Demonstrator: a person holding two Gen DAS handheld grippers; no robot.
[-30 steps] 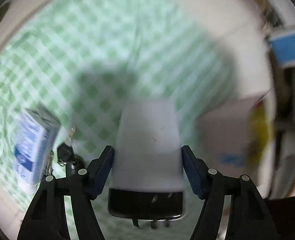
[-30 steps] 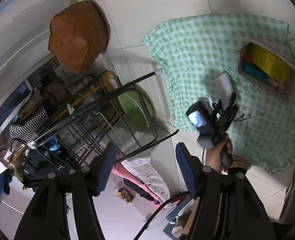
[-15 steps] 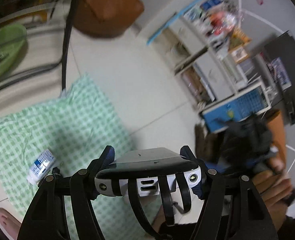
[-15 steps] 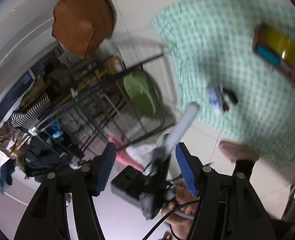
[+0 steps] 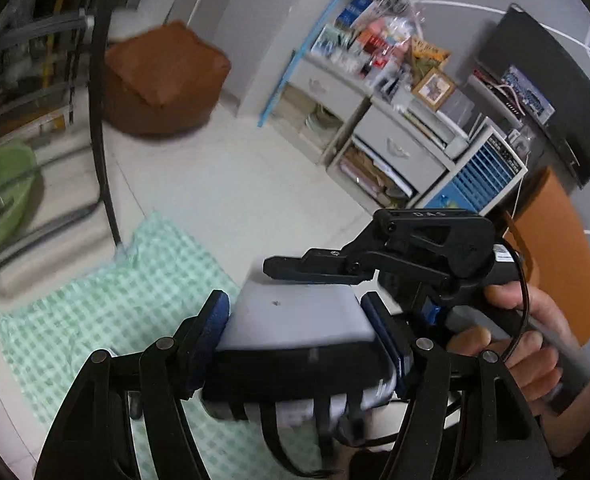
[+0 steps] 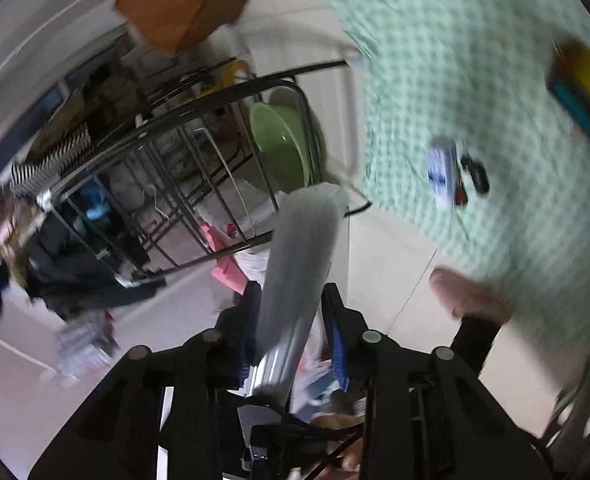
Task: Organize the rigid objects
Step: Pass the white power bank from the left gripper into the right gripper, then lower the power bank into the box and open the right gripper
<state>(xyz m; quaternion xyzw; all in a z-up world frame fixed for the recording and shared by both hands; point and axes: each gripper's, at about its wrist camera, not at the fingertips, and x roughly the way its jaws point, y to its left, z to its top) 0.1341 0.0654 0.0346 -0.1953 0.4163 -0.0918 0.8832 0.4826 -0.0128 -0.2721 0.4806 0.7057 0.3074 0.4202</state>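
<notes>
My left gripper [image 5: 299, 320] is shut on a flat grey-white slab with a black edge [image 5: 295, 316], held up in the air. My right gripper [image 6: 291, 316] has its jaws around the same slab [image 6: 295, 264], seen edge-on; the pads look close against it. The right gripper's body [image 5: 415, 252] shows in the left wrist view, just right of the slab. On the green checked cloth [image 6: 495, 80] lie a small blue-and-white box [image 6: 441, 172] and dark keys [image 6: 475, 176]. A cardboard box with a yellow tape roll [image 6: 587, 92] sits at the cloth's far edge.
A black metal rack [image 6: 175, 184] with a green basin [image 6: 283, 144] stands beside the cloth. A brown bag [image 5: 163, 80] is on the tiled floor. Grey drawers and shelves [image 5: 375, 120] line the wall. A bare foot [image 6: 467, 296] is by the cloth's edge.
The slab was lifted off the cloth and swung up. The right gripper came in and closed around its far end. Both views tilted away from the floor.
</notes>
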